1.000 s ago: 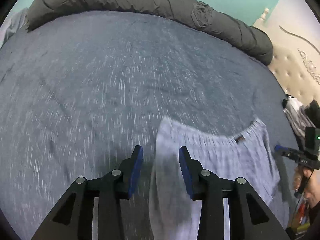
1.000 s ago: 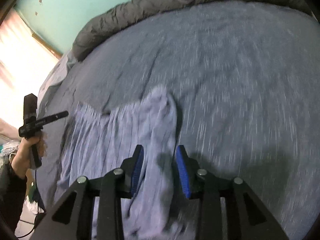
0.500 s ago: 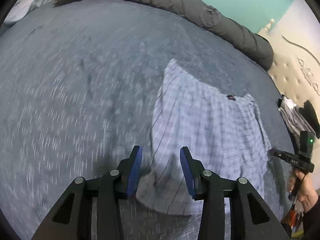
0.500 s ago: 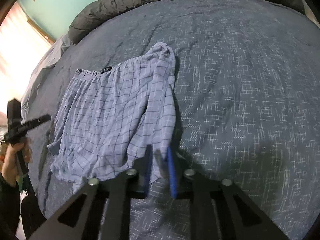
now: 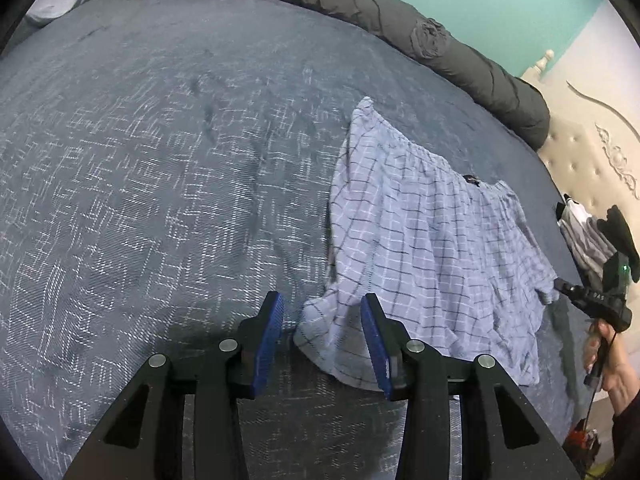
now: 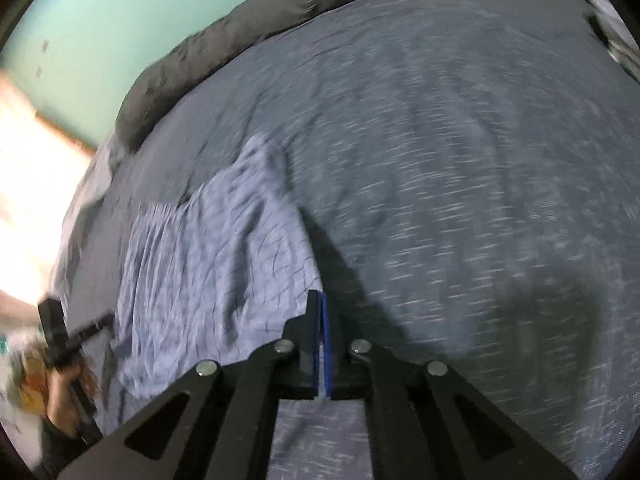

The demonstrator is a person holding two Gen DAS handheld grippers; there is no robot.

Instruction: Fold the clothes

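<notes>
bed (image 5: 160,200) | checked shorts (image 5: 432,248) flat | right hand-held gripper (image 6: 321,300) pinching hem (blurred)

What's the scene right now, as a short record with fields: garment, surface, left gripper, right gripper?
garment: light blue checked shorts, spread out, not yet folded
surface: dark blue bedspread, grey rolled duvet along the far edge
left gripper: fingers apart, the shorts' near corner between them, not pinched
right gripper: fingers closed together at the shorts' other edge; blur hides whether cloth is caught
</notes>
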